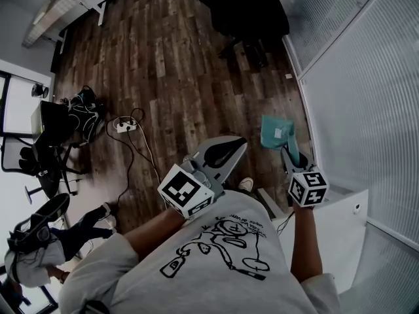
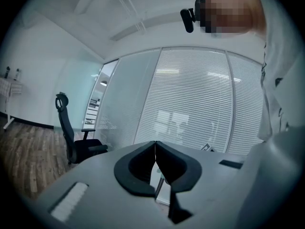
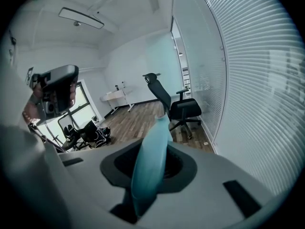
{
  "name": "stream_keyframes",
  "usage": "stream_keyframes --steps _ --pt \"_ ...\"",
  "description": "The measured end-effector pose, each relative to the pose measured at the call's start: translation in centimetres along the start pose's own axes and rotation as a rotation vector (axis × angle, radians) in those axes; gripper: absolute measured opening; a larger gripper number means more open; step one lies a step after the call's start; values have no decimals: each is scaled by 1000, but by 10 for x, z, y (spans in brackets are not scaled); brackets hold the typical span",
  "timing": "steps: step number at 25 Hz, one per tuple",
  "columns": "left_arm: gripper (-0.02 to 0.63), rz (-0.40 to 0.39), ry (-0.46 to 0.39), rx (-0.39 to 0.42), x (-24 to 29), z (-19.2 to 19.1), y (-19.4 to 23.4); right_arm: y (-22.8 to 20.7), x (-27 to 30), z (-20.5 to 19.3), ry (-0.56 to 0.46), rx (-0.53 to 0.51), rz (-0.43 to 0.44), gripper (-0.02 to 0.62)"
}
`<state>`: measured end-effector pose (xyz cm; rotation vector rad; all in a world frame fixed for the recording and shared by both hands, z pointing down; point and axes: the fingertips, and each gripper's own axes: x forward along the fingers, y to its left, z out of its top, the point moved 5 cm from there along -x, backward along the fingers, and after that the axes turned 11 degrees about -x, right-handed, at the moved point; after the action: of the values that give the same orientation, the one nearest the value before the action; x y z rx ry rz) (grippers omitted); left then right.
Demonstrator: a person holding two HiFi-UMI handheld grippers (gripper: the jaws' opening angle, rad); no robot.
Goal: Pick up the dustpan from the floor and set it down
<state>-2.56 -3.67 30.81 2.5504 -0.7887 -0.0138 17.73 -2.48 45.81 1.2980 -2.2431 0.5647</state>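
Right tool (image 1: 289,160) is clamped on the handle of the teal dustpan (image 1: 275,132). The pan is up in the air, clear of the wooden floor (image 1: 163,57), close by the blind-covered glass wall (image 1: 366,110). Left tool (image 2: 155,168) is pinched together, with nothing in it.

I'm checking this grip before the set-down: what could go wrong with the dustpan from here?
The right gripper clamps only the slim handle of the dustpan, with the pan far beyond the jaws, so it might twist or slip. The glass wall stands close on the right; a swing could knock the pan against it.
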Motion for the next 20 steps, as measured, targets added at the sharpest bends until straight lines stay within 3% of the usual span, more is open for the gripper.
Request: stream_keyframes --steps 20 --pt "2 -2 -16 5 3 -2 -3 34 -66 55 -117 -53 0 60"
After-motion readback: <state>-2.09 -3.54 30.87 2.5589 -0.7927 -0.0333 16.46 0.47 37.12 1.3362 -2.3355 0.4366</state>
